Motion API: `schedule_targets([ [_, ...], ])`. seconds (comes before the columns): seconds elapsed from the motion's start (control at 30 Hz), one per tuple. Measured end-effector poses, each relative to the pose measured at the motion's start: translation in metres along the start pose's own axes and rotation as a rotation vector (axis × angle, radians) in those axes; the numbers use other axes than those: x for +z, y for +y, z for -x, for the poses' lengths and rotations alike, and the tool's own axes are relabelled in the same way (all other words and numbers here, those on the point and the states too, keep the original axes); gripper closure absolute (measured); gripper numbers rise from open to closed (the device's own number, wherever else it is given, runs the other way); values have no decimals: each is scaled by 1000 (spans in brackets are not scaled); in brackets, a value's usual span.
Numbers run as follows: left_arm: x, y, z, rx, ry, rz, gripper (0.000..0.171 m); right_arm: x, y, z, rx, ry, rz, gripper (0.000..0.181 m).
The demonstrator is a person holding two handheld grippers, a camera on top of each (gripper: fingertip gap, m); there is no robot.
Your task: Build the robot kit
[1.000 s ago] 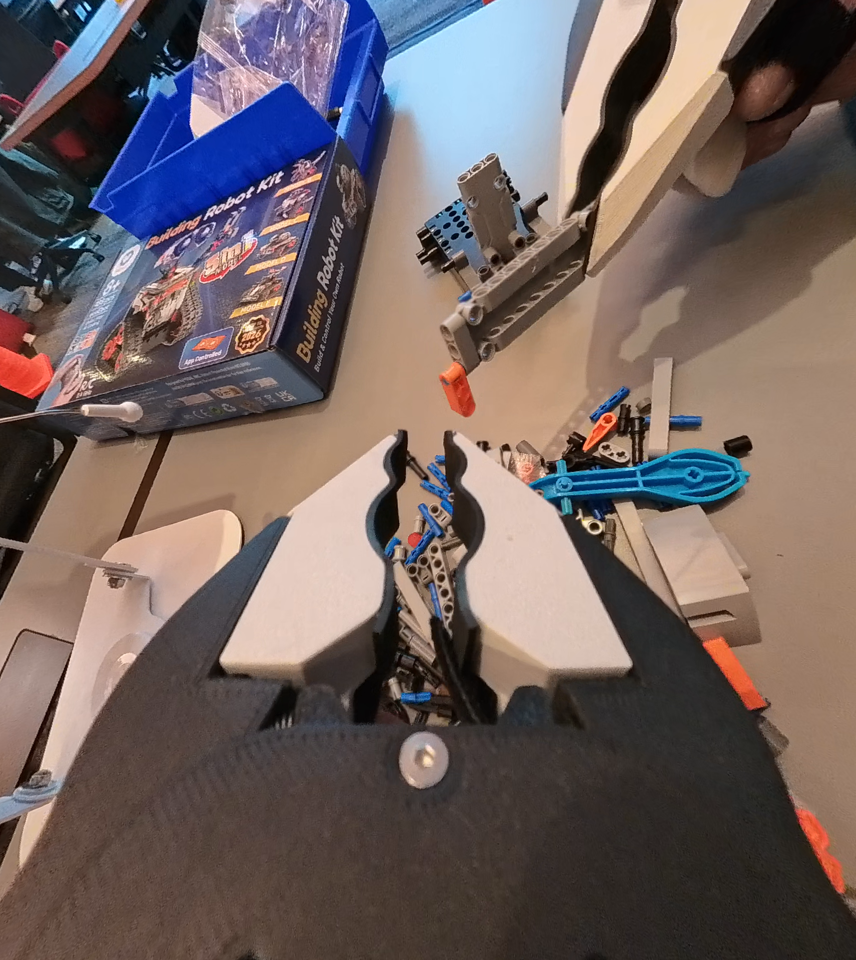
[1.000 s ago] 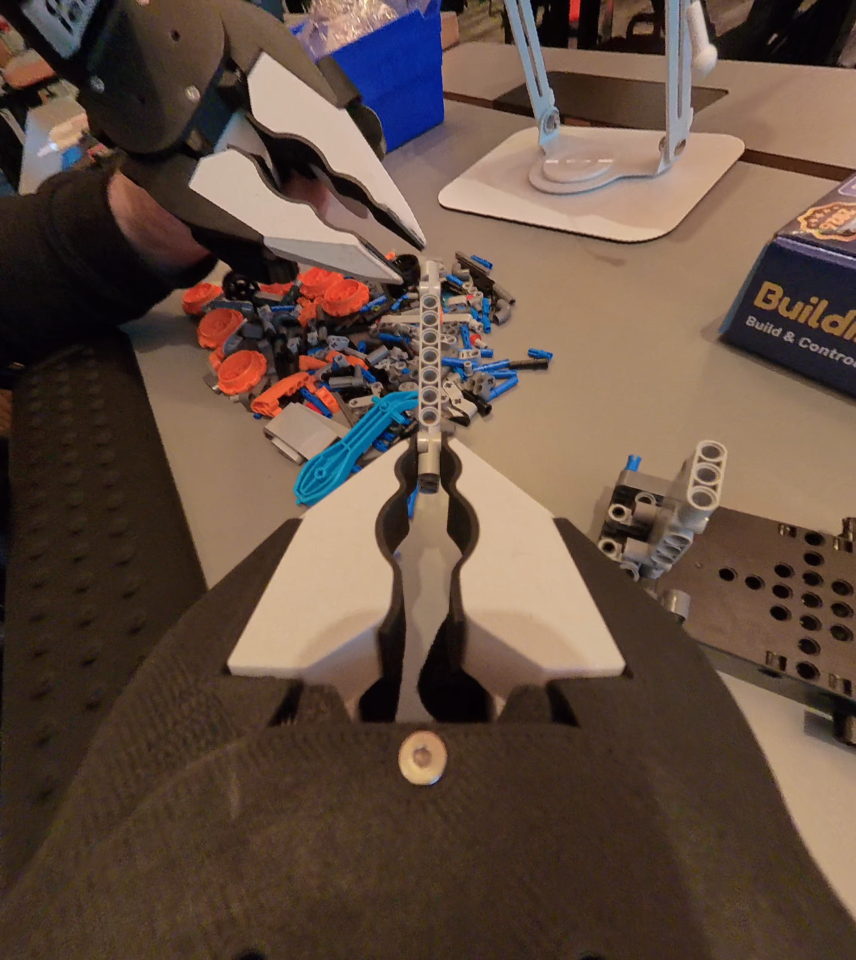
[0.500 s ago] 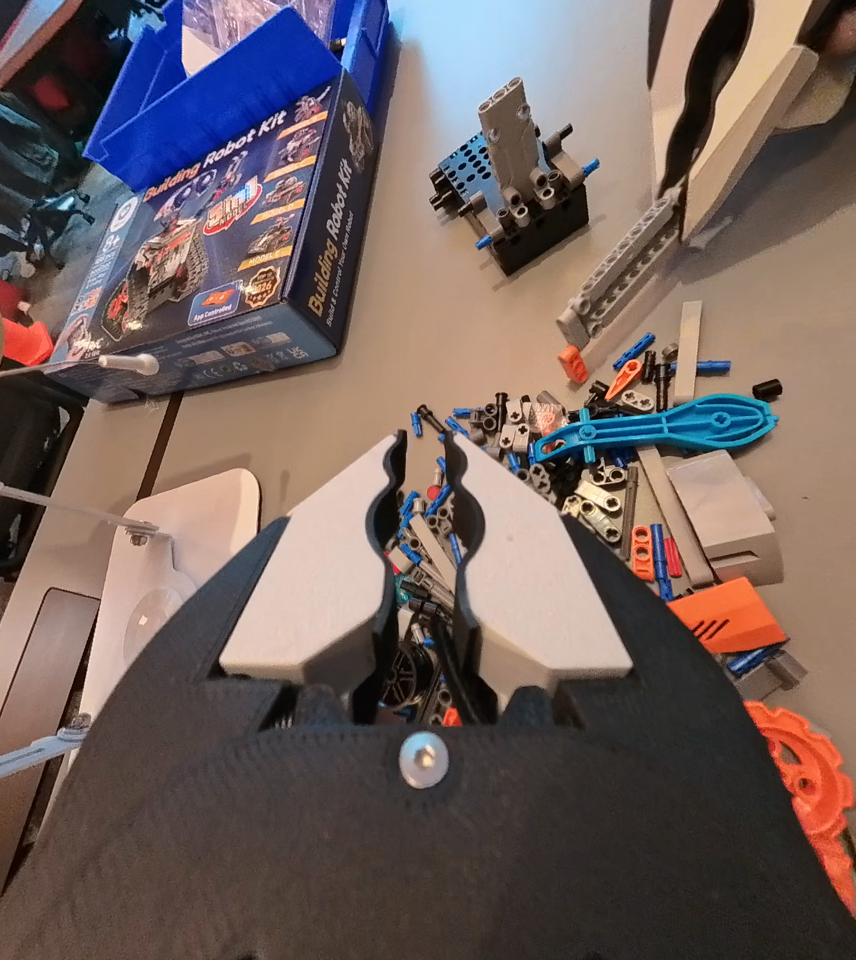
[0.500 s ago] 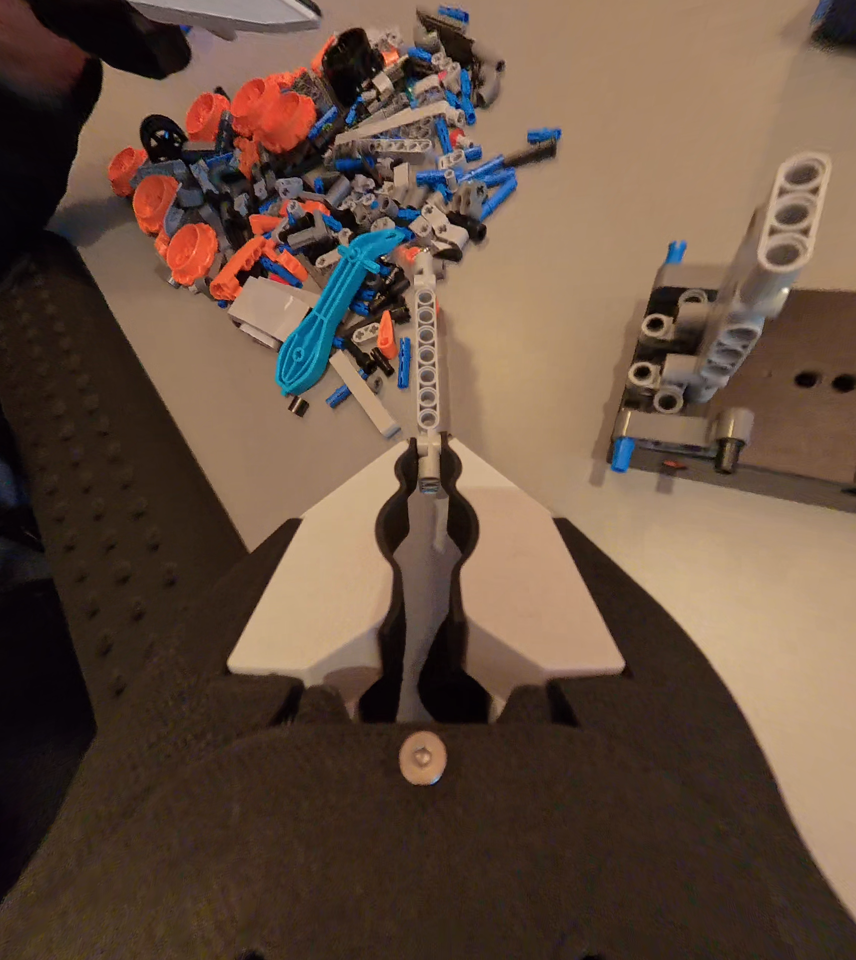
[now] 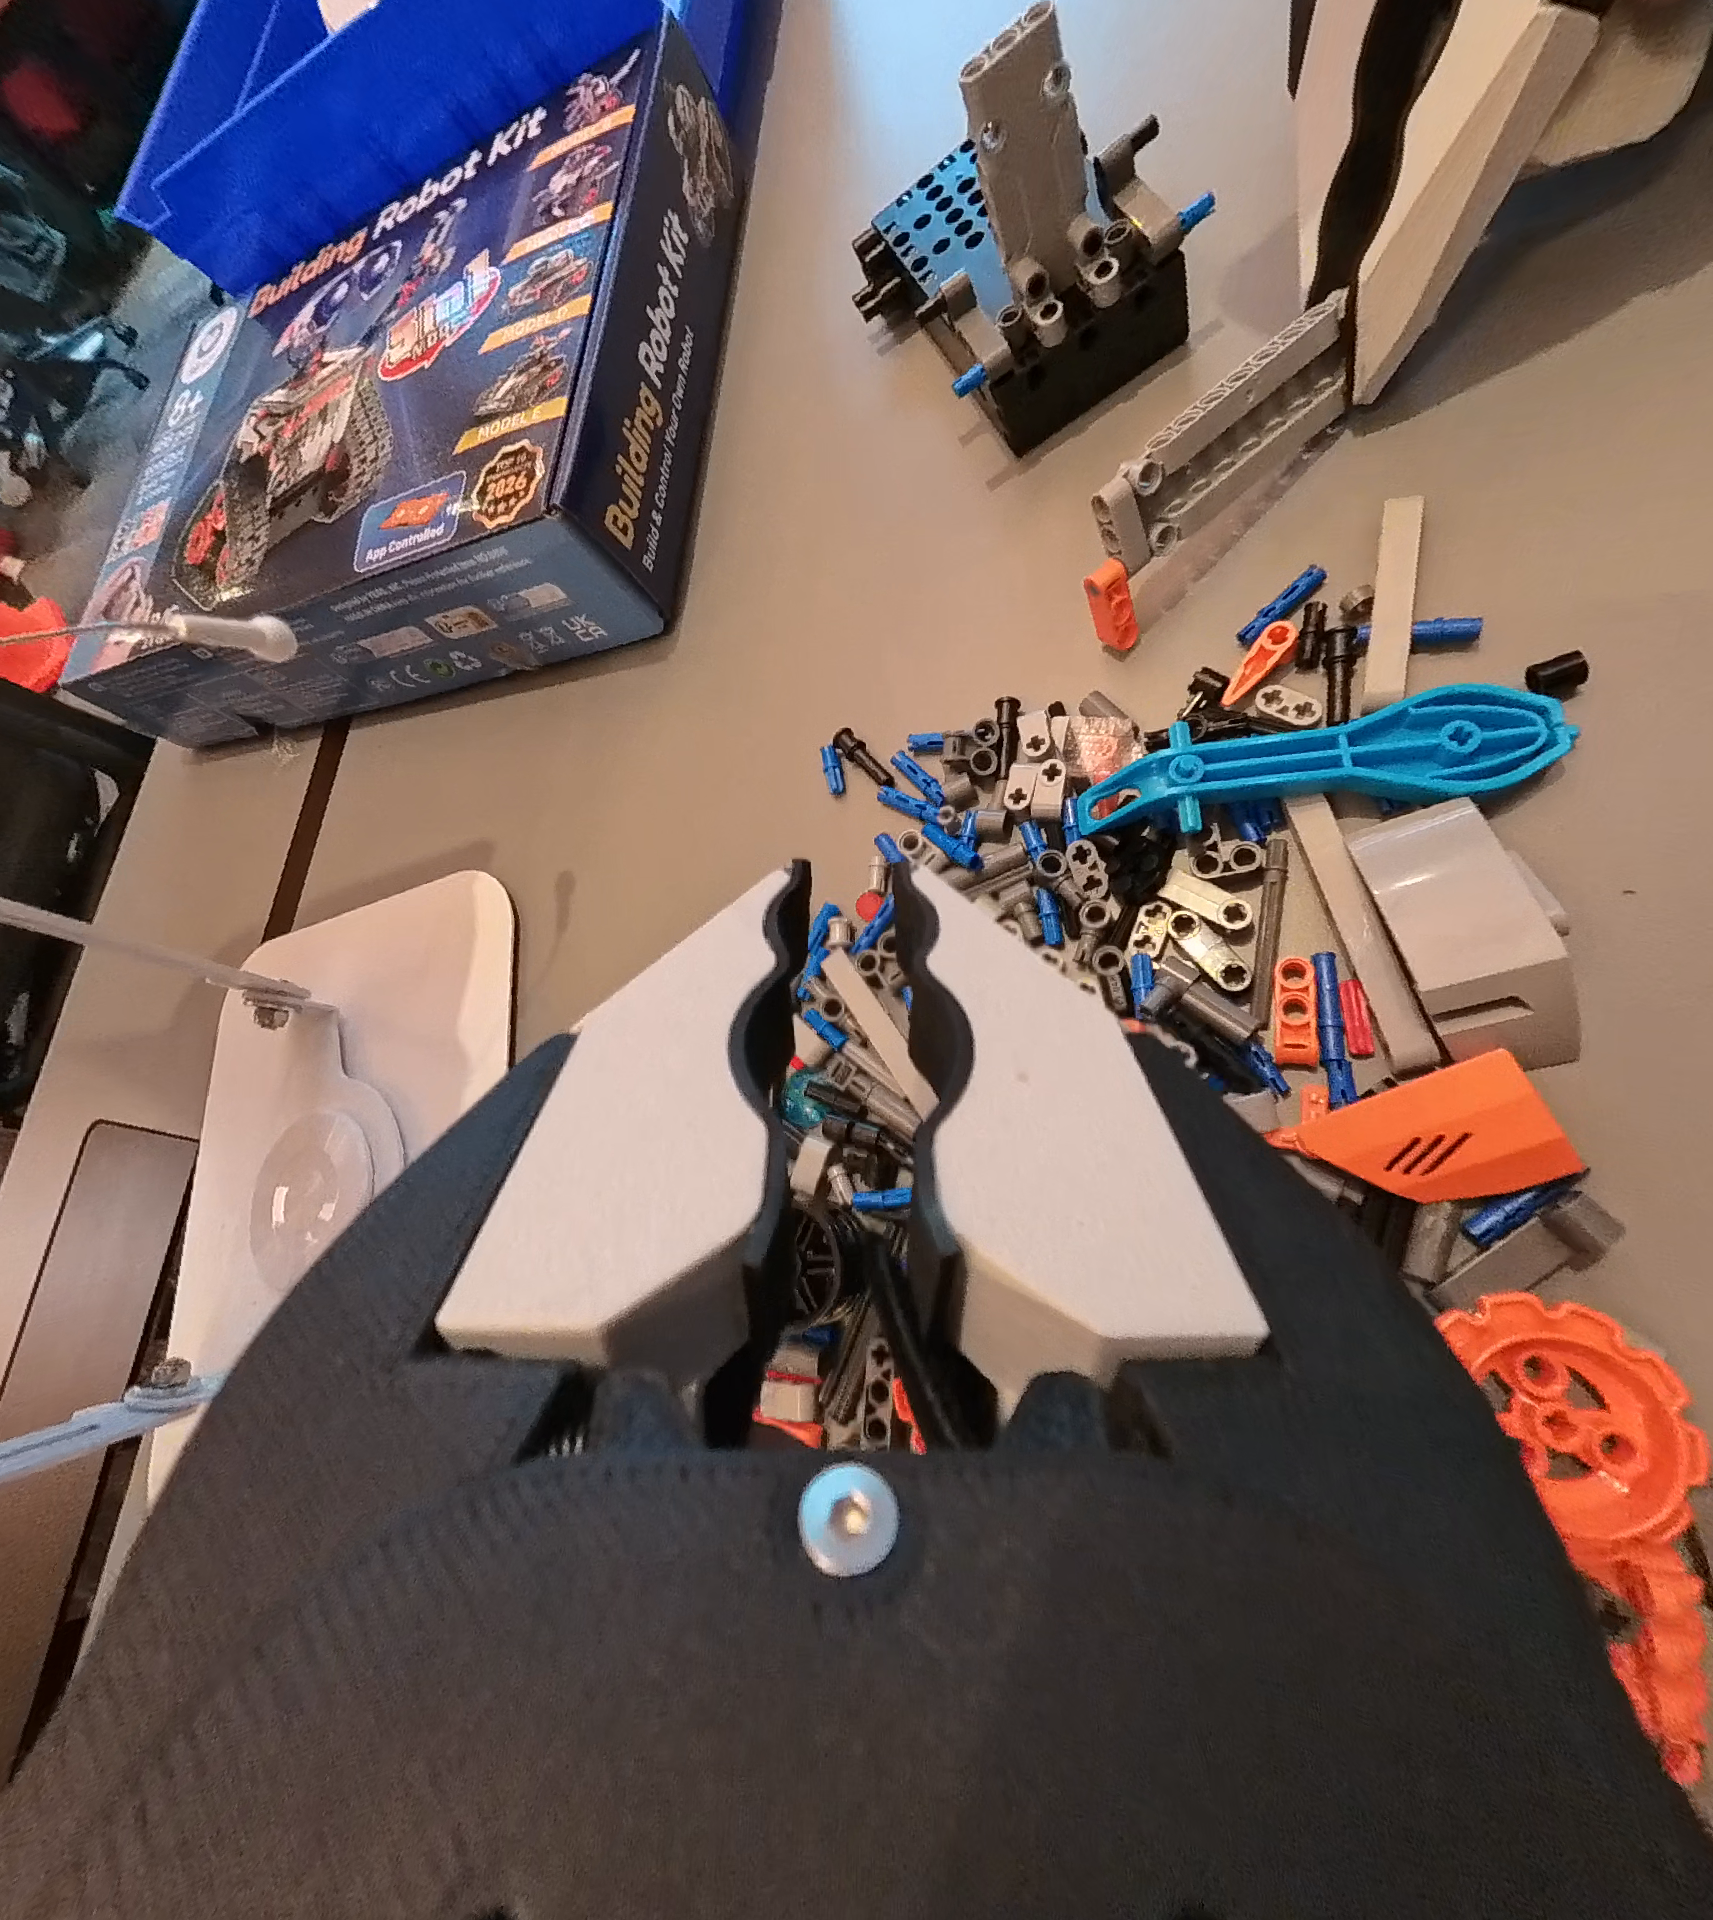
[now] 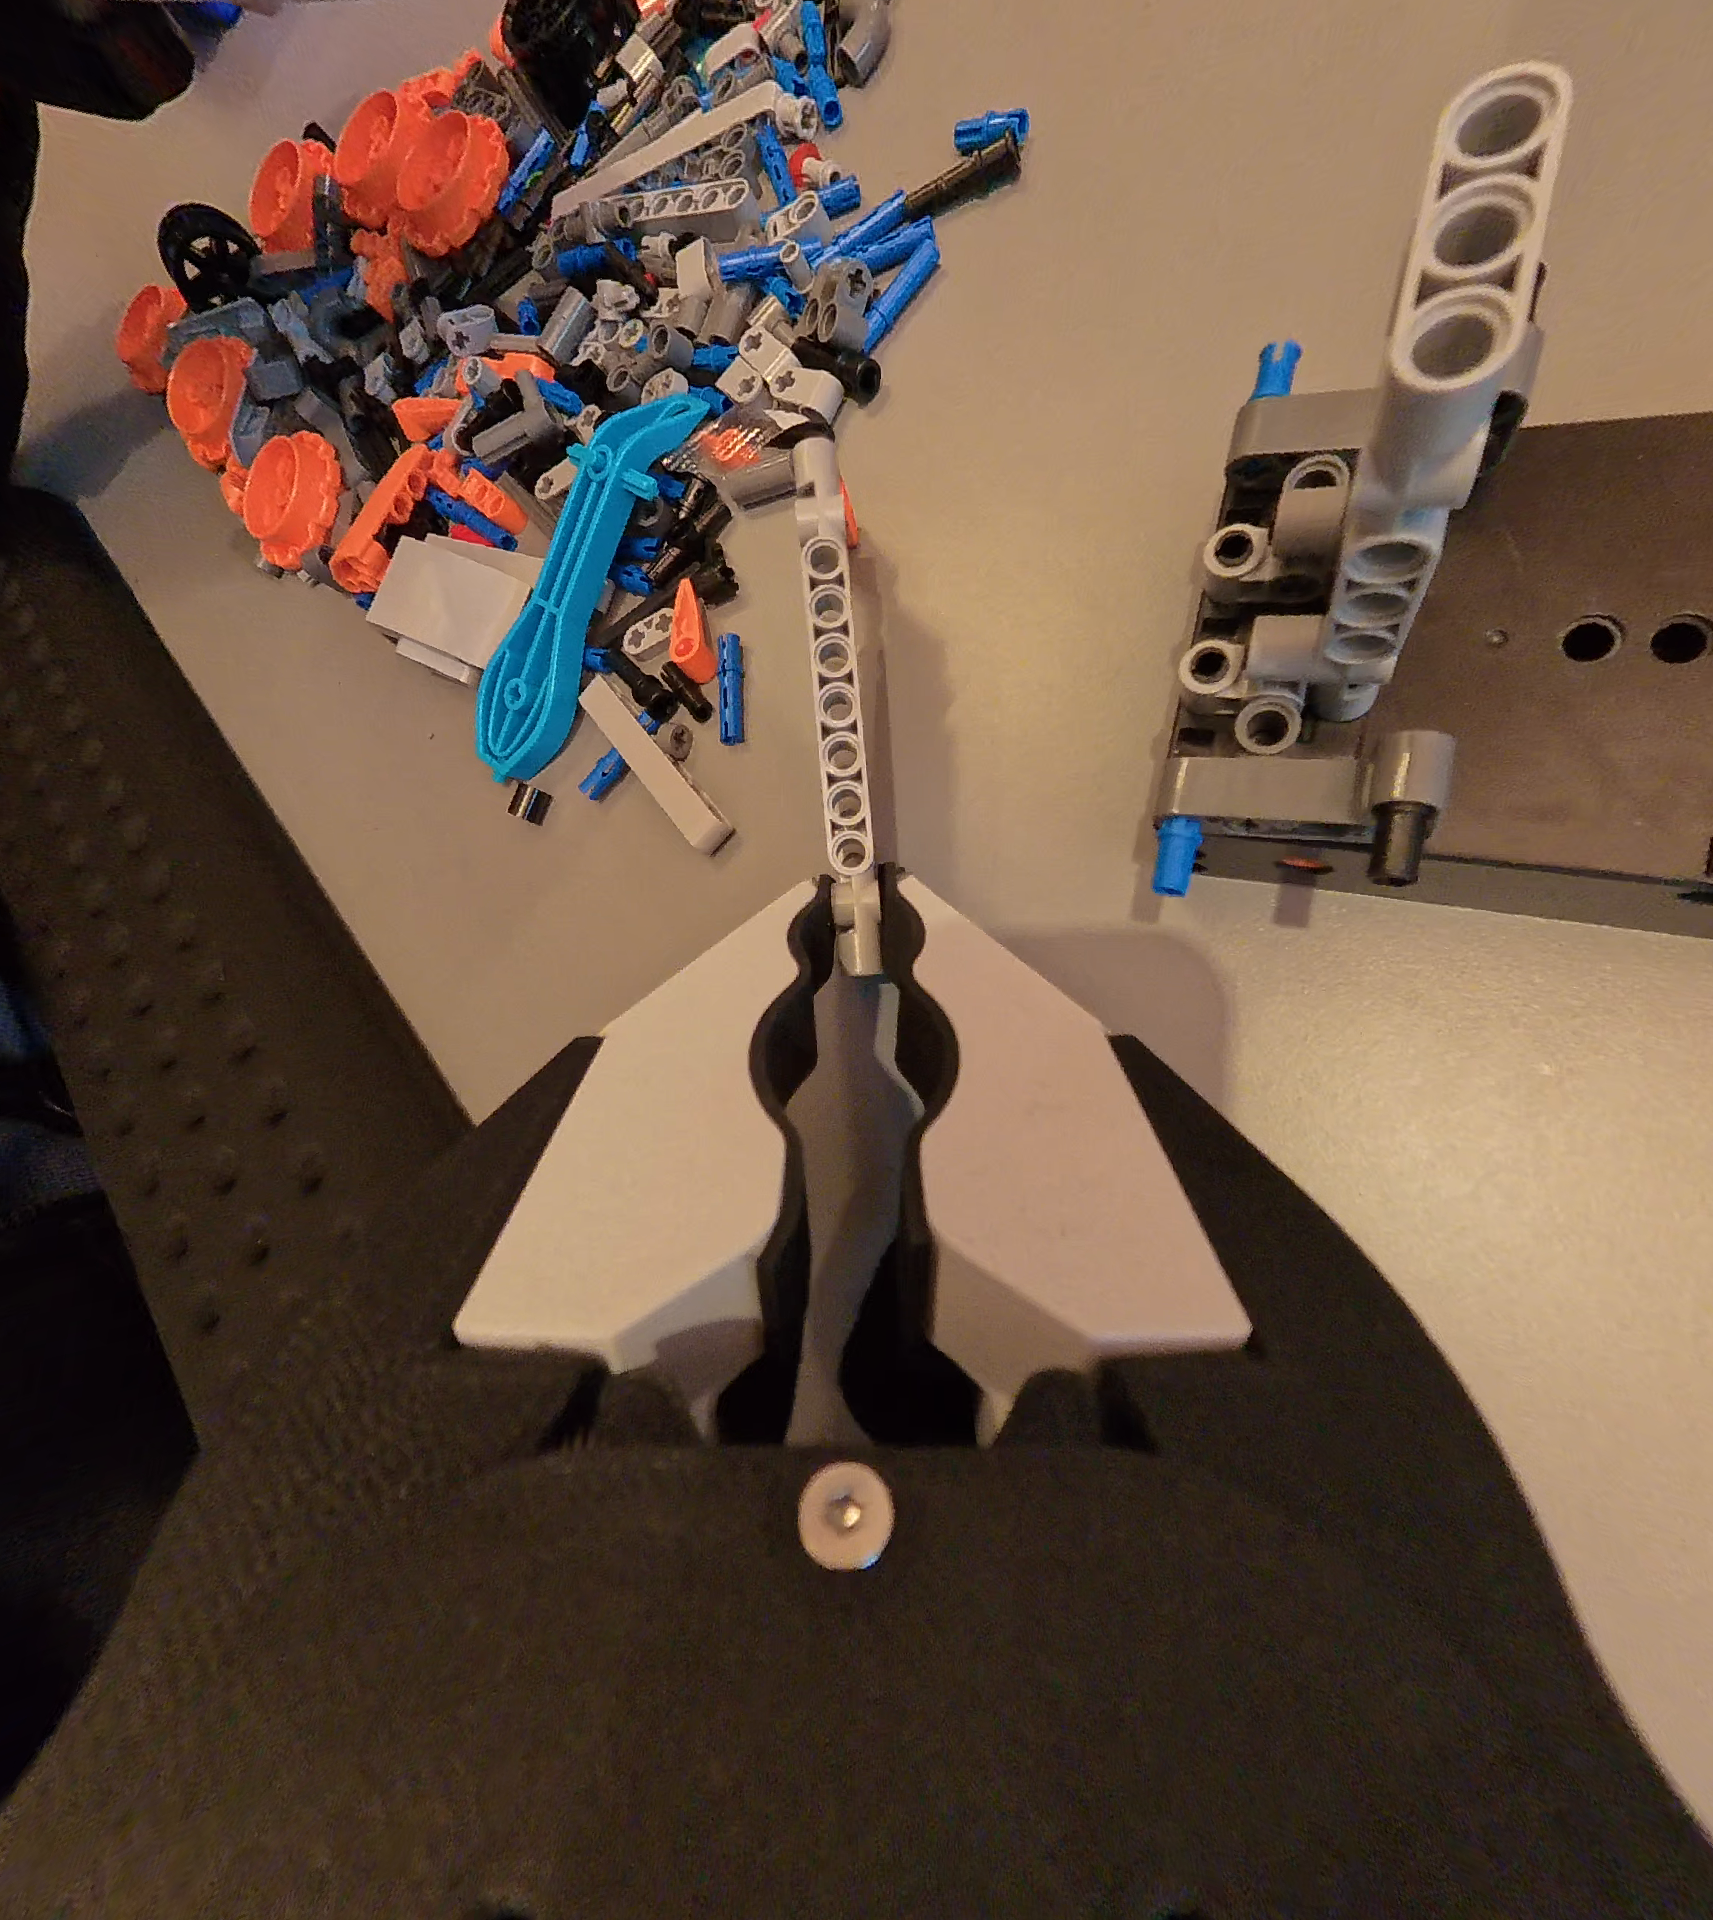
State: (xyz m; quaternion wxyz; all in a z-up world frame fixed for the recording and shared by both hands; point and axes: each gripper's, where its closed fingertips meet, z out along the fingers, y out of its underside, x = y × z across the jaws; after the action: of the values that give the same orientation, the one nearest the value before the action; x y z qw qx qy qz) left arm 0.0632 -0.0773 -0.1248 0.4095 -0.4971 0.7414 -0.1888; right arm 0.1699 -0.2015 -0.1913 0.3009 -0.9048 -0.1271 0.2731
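The right gripper (image 6: pixel 857 883) is clenched on the near end of a long grey perforated beam (image 6: pixel 839 707), whose far end reaches the edge of the heap of loose building-kit parts (image 6: pixel 561 343) on the desk (image 6: pixel 1091 208). The left gripper (image 5: pixel 854 883) hovers over that heap, fingers slightly apart and grasping nothing. Beside the beam stands a partly built black-and-grey assembly (image 6: pixel 1371 623); the turquoise parts-separator tool (image 6: pixel 571 613) lies at the heap's near edge.
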Motion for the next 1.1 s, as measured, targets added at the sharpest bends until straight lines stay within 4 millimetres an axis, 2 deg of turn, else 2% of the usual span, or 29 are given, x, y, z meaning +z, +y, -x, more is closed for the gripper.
schedule_targets([
  [0.23,-3,5,1,4,6,12,157,0,0,-1,19,-11,0,174],
  [0.5,-7,7,6,8,-6,19,157,-4,-3,-3,-18,25,-13,159],
  [0.73,-12,11,14,18,-30,37,157,-10,-8,-4,-79,73,-38,158],
  [0.9,-29,16,35,-6,-70,36,156,-20,-22,-3,-176,146,-95,158],
  [1.1,-45,33,46,-22,-62,85,158,-22,-47,16,-321,164,-138,159],
])
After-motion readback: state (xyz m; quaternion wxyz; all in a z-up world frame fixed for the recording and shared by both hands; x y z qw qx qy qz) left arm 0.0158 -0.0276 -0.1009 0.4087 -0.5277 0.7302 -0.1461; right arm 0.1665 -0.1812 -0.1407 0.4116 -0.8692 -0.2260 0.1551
